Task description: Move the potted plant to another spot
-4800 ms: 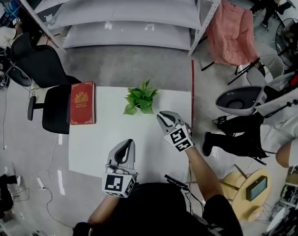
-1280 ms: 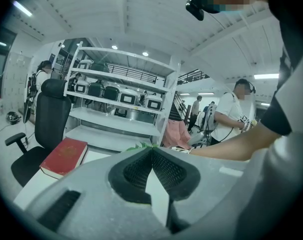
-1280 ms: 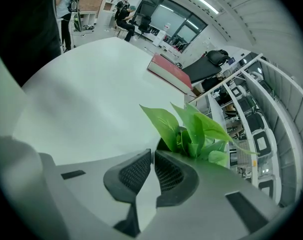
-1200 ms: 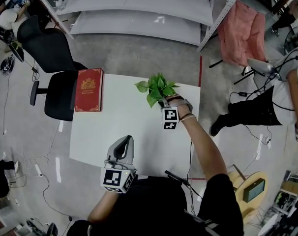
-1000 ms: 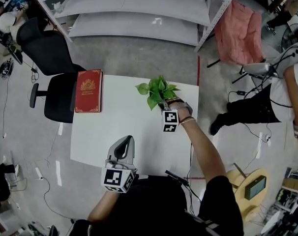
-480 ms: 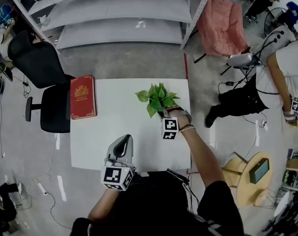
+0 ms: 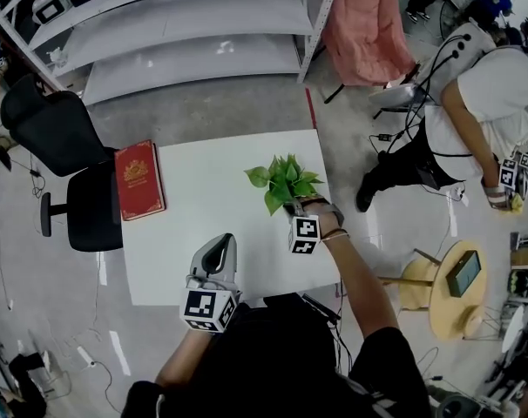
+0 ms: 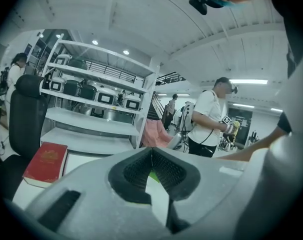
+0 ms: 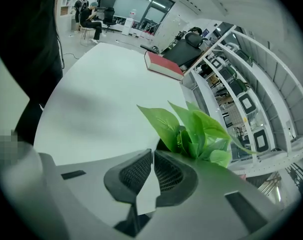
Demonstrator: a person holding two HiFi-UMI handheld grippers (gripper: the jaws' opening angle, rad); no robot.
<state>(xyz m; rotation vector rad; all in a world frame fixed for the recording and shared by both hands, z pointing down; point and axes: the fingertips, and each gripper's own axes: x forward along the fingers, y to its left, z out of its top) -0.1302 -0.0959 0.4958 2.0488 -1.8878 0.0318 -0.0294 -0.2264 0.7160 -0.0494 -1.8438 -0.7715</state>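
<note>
The potted plant (image 7: 284, 181) has broad green leaves and stands over the right part of the white table (image 7: 212, 207). Its pot is hidden under the leaves in the head view. My right gripper (image 7: 292, 205) reaches in from the near side and is shut on the plant's pot. In the right gripper view the leaves (image 9: 196, 129) rise just past the closed right gripper (image 9: 152, 151). I cannot tell whether the pot touches the table. My left gripper (image 7: 222, 240) is shut and empty over the table's near edge, and the left gripper (image 8: 151, 150) view shows its jaws meeting.
A red book (image 7: 138, 179) lies at the table's left edge. A black office chair (image 7: 68, 181) stands left of the table. Grey shelves (image 7: 186, 33) run behind it, beside a pink chair (image 7: 364, 29). A person (image 7: 473, 103) bends over at the right, near a round wooden stool (image 7: 460, 286).
Earlier my right gripper stood apart from the plant at the table's back edge. It now grips the plant, which has come nearer and rightwards. The left gripper has stayed put.
</note>
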